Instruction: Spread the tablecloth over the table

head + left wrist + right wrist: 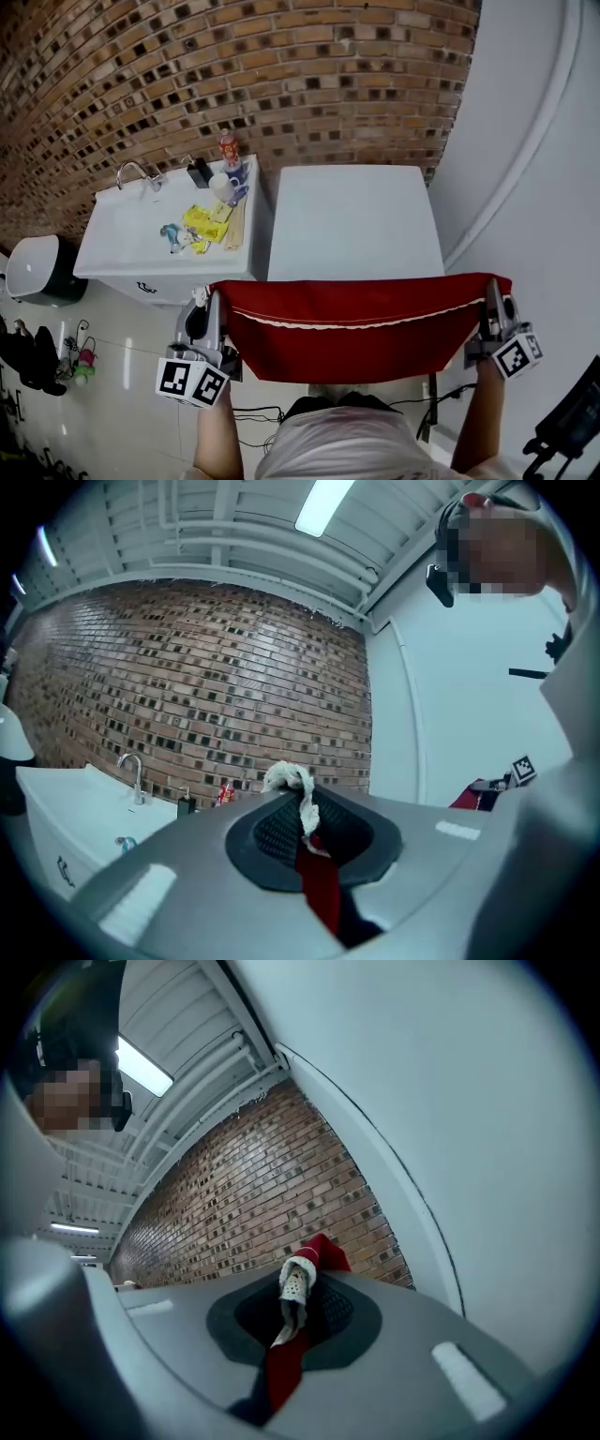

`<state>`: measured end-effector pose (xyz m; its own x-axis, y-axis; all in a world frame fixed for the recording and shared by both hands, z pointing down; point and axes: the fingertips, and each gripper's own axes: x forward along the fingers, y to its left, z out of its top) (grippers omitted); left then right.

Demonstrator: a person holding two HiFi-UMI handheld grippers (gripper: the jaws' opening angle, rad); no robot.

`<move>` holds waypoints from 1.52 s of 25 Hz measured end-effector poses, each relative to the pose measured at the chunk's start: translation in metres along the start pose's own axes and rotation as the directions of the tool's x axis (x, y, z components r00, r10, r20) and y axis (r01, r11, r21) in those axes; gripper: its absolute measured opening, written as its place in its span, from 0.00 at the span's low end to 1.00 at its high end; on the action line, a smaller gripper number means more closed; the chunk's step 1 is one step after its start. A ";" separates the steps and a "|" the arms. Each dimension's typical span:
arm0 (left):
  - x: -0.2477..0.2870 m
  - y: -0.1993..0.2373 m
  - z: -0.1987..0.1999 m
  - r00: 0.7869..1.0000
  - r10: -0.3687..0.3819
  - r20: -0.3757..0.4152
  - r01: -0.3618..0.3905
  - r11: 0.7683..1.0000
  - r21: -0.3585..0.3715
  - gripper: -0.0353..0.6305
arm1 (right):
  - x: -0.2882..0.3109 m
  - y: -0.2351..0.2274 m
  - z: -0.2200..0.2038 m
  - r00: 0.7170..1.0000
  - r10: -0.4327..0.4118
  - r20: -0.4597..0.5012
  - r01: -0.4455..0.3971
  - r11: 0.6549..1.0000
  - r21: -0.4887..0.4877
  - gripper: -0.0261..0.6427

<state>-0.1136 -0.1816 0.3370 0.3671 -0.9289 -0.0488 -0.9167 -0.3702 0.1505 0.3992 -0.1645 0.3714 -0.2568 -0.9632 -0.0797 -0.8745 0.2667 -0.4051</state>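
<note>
Here, the red tablecloth (356, 354) is held stretched in the air between the two grippers, its top edge drawn taut and the rest hanging below, with a white lace trim (356, 325) running across it. The left gripper (214, 295) is found at the cloth's 9 o'clock corner. Its jaws are pressed together on that corner, and red fabric and a curl of white trim are seen pinched between the pads in the left gripper view. The right gripper (489, 292) is placed at the 3 o'clock corner, and its jaws are likewise clamped tight on red fabric and trim. The white table (352, 220) is seen at 12 o'clock from the cloth. In the head view its near edge is overlapped by the cloth's upper edge, though whether the two touch cannot be told. A washbasin (131, 234) is set at 10 o'clock from the cloth, beside the table, against a brick wall (281, 84).
</note>
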 end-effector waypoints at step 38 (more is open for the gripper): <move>0.125 0.026 -0.070 0.990 0.014 -0.138 -0.005 0.997 0.072 0.09 | 0.094 -0.086 -0.033 0.982 -0.062 -0.179 0.039 0.991 -0.132 0.06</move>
<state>-0.0802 -0.3068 0.4042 0.3721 -0.9239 0.0898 -0.9273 -0.3657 0.0795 0.4370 -0.2772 0.4285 -0.2715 -0.9561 0.1100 -0.9303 0.2314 -0.2845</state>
